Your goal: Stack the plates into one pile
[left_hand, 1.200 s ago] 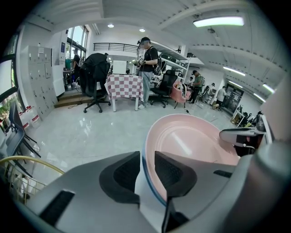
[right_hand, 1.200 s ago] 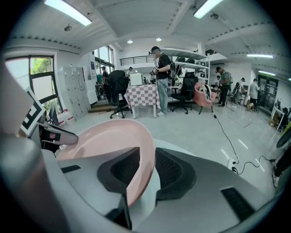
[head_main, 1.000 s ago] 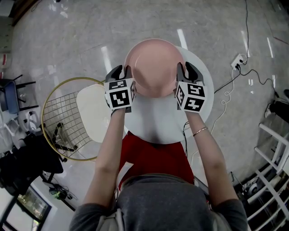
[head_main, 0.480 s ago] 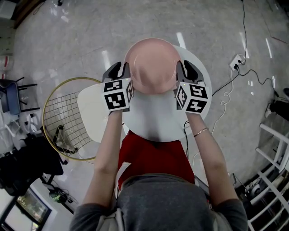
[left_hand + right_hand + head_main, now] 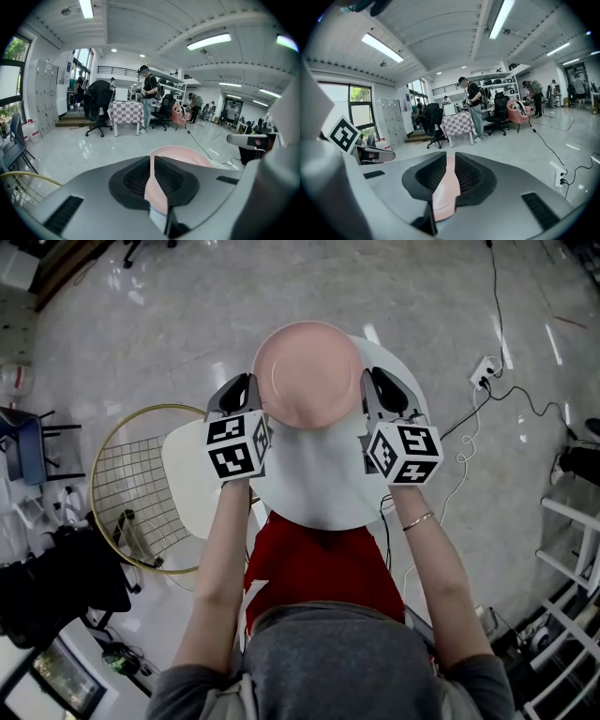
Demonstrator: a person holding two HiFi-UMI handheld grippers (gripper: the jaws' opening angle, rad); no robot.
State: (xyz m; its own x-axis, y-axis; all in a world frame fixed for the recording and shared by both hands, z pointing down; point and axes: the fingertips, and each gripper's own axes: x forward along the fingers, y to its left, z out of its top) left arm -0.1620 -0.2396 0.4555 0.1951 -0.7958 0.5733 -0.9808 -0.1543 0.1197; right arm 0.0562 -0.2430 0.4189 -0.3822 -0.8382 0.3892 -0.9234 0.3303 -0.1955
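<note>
A round pink plate hangs over the far part of a round white table, held by its rim from both sides. My left gripper grips its left edge; its jaws are closing, with the plate rim pinched between the black pads. My right gripper is shut on the right edge, and the pink rim shows between its pads. The plate's bowl stretches away in the left gripper view. No other plate is in sight.
A wire chair with a gold frame and a white seat stands left of the table. A power strip and cables lie on the floor at right. Behind, an office hall holds chairs, a checked table and standing people.
The plate has drifted slightly left and away from me and looks a little smaller. Both marker cubes have moved a bit outward and toward me.
</note>
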